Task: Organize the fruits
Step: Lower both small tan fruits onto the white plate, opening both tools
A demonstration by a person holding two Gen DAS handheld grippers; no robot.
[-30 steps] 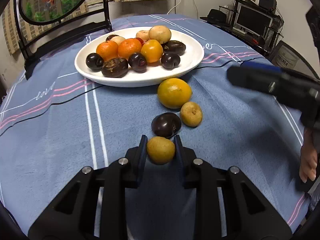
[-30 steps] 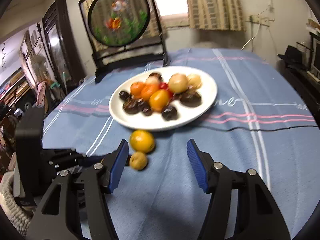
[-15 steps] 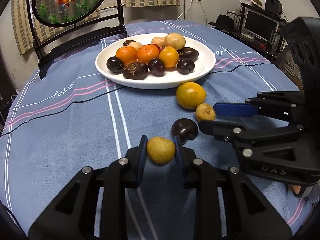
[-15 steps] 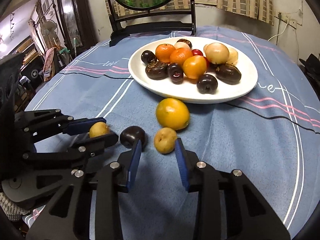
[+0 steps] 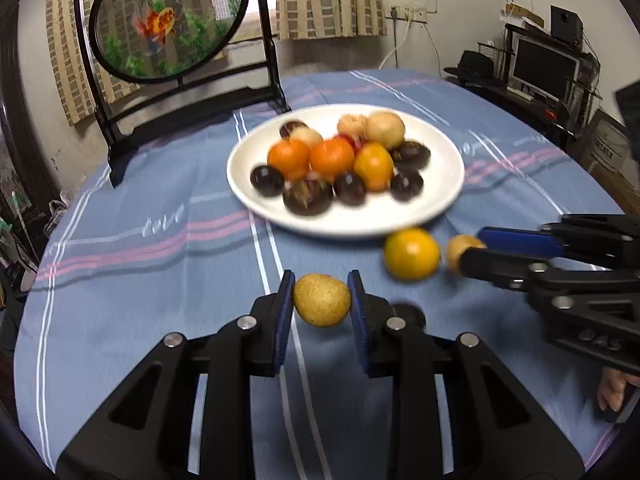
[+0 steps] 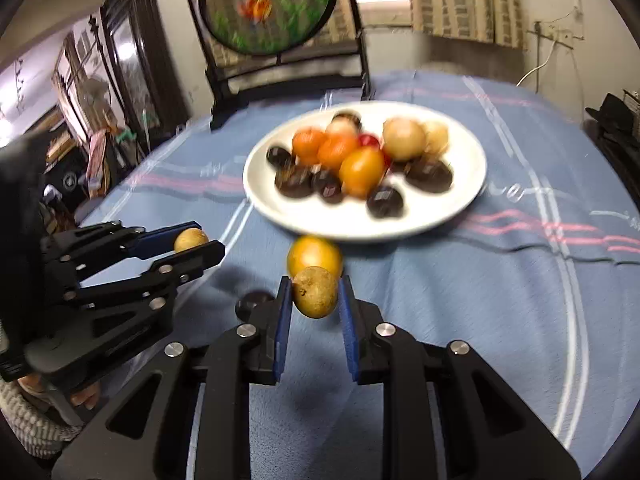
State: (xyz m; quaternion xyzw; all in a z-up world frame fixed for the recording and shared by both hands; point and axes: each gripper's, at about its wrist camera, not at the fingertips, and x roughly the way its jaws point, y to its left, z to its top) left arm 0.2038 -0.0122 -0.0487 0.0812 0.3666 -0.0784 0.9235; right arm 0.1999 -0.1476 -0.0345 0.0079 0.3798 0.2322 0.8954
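Note:
A white plate [image 5: 440, 204] [image 6: 460, 200] at mid-table holds several oranges, dark plums and tan fruits. My left gripper [image 5: 322, 300] is shut on a small tan fruit [image 5: 322, 300] lifted above the cloth; it shows from the side in the right wrist view [image 6: 192, 242]. My right gripper [image 6: 314, 298] is shut on another small tan fruit [image 6: 315, 291], seen too in the left wrist view [image 5: 460, 250]. An orange [image 5: 411, 254] [image 6: 314, 254] lies on the cloth just in front of the plate. A dark plum [image 5: 408, 314] [image 6: 254, 302] lies on the cloth, partly hidden behind the fingers.
The table wears a blue cloth [image 5: 160, 280] with white and pink stripes. A black stand with a round goldfish screen [image 5: 164, 20] rises at the table's far edge. A monitor and shelves [image 5: 548, 64] stand at the far right. A person's fingers [image 5: 612, 390] show at the right edge.
My right gripper closed on the tan fruit beside the orange and picked it up. My left gripper rose with its fruit, so the plum now sits behind its right finger.

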